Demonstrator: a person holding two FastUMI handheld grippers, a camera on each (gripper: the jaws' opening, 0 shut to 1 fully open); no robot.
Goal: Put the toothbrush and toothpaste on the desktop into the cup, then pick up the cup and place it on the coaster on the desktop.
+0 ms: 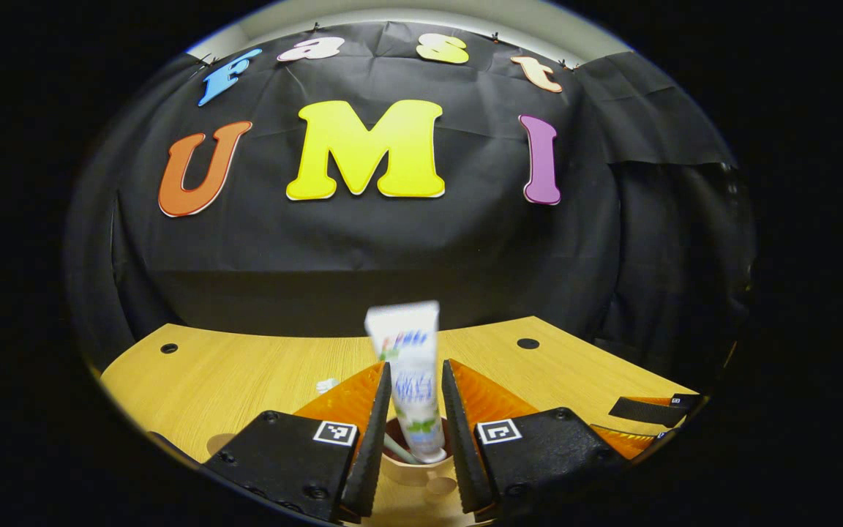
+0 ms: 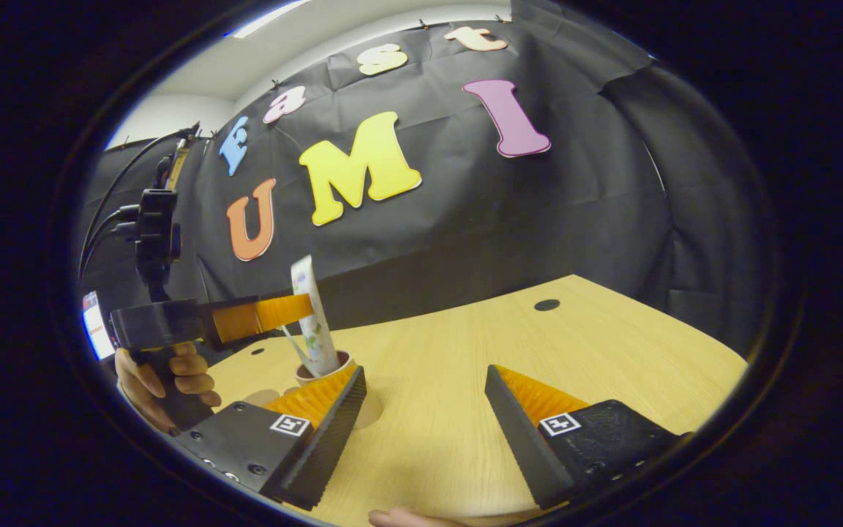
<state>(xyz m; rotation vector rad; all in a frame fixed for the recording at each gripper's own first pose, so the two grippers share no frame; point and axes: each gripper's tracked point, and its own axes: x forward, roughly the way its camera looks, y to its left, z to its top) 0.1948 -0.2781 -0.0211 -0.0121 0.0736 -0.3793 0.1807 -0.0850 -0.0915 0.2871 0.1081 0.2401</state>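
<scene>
Toothpaste [image 1: 413,373] first: a white tube with blue, red and green print, standing nearly upright in my left gripper view, flat crimped end at 12 o'clock, cap end down at 6 o'clock inside the cup [image 1: 421,468]. Its long axis runs top to bottom with a slight lean toward 11. The cup is a pale, round thing with a dark inside, sitting on the wooden desktop [image 1: 246,373], low between my fingers. My left gripper [image 1: 416,388] flanks the tube on both sides; whether the fingers press on it or merely stand beside it, I cannot tell. A slim toothbrush [image 1: 398,448] slants inside the cup beside the cap.

From the right gripper view, I see the left gripper [image 2: 297,309] at 9 o'clock, a hand [image 2: 165,384] on its grip, the toothpaste [image 2: 313,322] rising out of the cup [image 2: 323,369]. My right gripper [image 2: 425,388] hangs spread wide over bare desktop [image 2: 575,344], grasping nothing.
</scene>
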